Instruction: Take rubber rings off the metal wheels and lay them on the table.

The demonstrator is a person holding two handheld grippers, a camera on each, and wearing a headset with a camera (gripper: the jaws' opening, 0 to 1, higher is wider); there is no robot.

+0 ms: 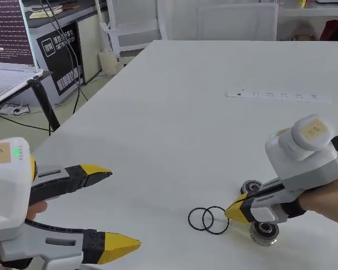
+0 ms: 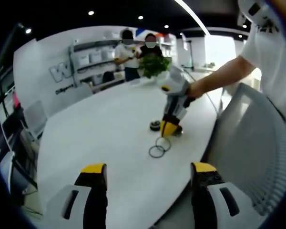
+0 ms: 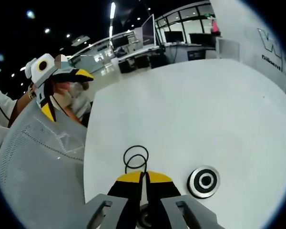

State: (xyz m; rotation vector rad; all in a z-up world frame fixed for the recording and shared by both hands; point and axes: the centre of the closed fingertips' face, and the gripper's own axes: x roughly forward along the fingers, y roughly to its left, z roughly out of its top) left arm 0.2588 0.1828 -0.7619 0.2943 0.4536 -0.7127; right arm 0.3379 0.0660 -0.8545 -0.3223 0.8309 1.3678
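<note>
The right gripper (image 1: pixel 232 212) is closed, its two yellow tips pressed together and pointing left, low over the white table (image 1: pixel 174 112). Just in front of these tips lie the rings (image 1: pixel 208 219): there are two, thin, black and round, flat on the table, and one overlaps the other a little. I cannot tell if the nearer ring touches the tips. In the right gripper view the rings (image 3: pixel 135 160) lie straight ahead of the closed tips. There are also two wheels, small, silver, with a dark centre. The far wheel (image 1: pixel 250 186) stands just behind the right gripper, and the near wheel (image 1: pixel 265 231) is on the near side, partly under the gripper body. The left gripper (image 1: pixel 117 208) is open, with its jaws wide apart and holding nothing; it is at the near left edge of the table, well apart from the rings. A white power strip (image 1: pixel 279 95) lies far on the right part of the table.
</note>
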